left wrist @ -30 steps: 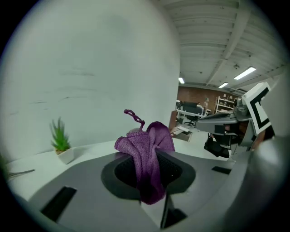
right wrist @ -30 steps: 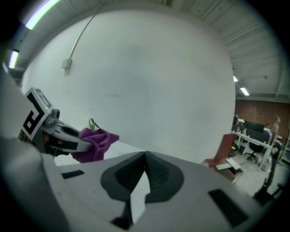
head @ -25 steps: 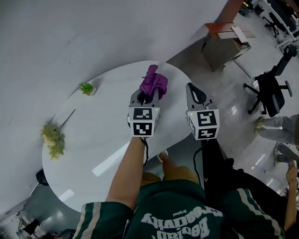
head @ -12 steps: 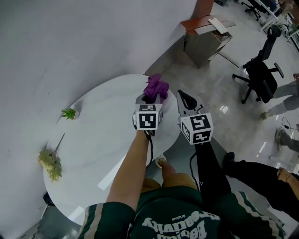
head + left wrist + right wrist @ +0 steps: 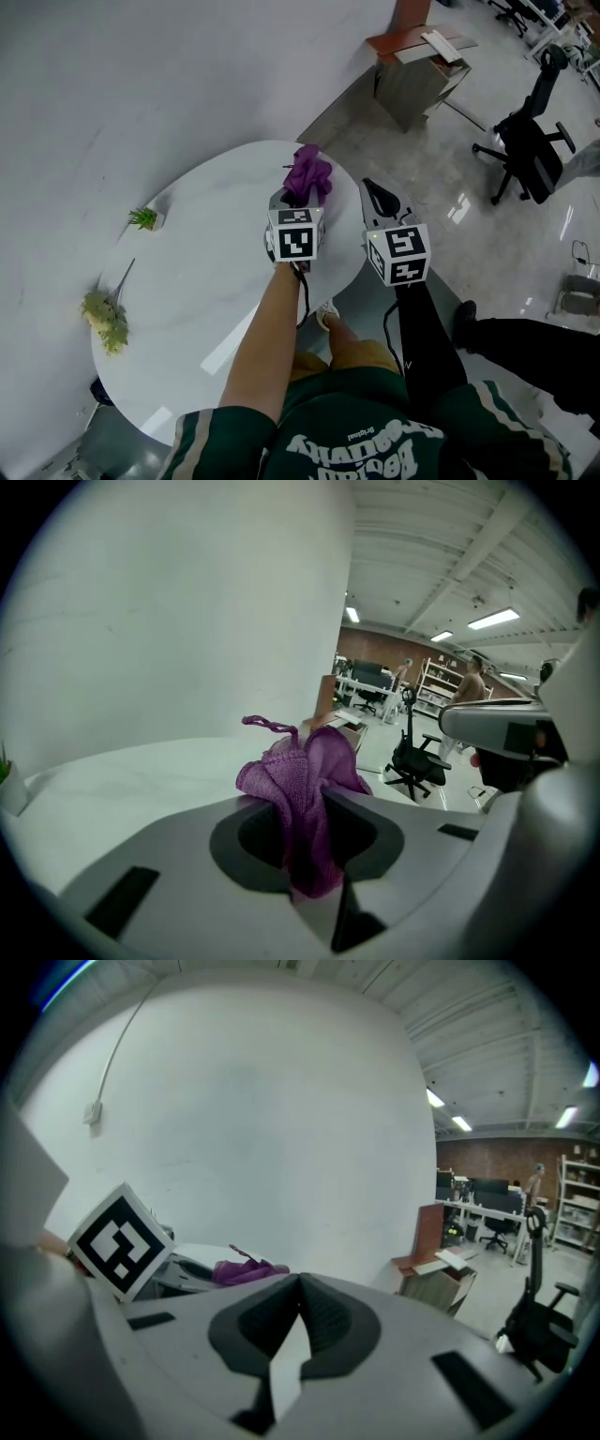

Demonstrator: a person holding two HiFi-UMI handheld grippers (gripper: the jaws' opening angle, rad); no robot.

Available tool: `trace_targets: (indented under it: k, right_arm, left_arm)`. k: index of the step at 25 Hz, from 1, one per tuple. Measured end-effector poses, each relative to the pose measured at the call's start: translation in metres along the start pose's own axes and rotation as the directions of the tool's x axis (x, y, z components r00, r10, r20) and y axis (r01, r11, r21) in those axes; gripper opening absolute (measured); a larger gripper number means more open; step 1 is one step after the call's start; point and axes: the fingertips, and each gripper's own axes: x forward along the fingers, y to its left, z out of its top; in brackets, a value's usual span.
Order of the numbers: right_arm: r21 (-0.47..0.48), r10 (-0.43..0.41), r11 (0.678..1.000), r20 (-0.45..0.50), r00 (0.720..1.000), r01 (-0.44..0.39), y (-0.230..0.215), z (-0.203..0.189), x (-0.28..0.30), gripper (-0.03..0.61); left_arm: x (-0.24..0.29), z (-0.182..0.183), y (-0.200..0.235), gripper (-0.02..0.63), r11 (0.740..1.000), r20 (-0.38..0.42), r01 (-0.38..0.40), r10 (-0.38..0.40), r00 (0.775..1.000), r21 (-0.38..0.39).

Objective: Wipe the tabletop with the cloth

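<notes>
The left gripper (image 5: pixel 298 202) is clamped on the purple cloth (image 5: pixel 307 175), which bunches up out of its jaws near the bench's (image 5: pixel 197 272) far edge, upper middle of the head view. I can't tell whether the cloth touches the top. The right gripper (image 5: pixel 379 195) hangs just right of it, beyond the bench edge, jaws pressed together on nothing. To my eye the wiping stroke isn't under way. Next the cloth must go down flat and sweep toward lower left, short of the small plant (image 5: pixel 143 218).
</notes>
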Motion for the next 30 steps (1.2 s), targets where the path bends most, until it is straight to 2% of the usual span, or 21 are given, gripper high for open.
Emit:
trace_targets:
  k: [7, 13, 21, 30]
  right_arm:
    - [-0.043, 0.078, 0.996, -0.012, 0.997, -0.078, 0.046, 0.0, 0.018, 0.005]
    - [-0.066, 0.147, 0.987, -0.031, 0.989, -0.148, 0.094, -0.007, 0.035, 0.005]
    - [-0.133, 0.26, 0.954, -0.079, 0.962, -0.269, 0.179, -0.024, 0.053, 0.005]
    - [-0.199, 0.319, 0.921, -0.102, 0.942, -0.334, 0.249, -0.024, 0.044, 0.005]
  left_arm:
    - [-0.035, -0.025, 0.033, 0.086, 0.997, 0.0, -0.04, 0.04, 0.999, -0.062]
    - [-0.074, -0.051, 0.07, 0.087, 0.988, 0.007, -0.11, 0.111, 0.994, -0.105]
    - [-0.133, -0.097, 0.122, 0.087, 0.963, 0.004, -0.19, 0.194, 0.981, -0.193]
    - [-0.201, -0.152, 0.165, 0.086, 0.926, -0.013, -0.271, 0.278, 0.961, -0.262]
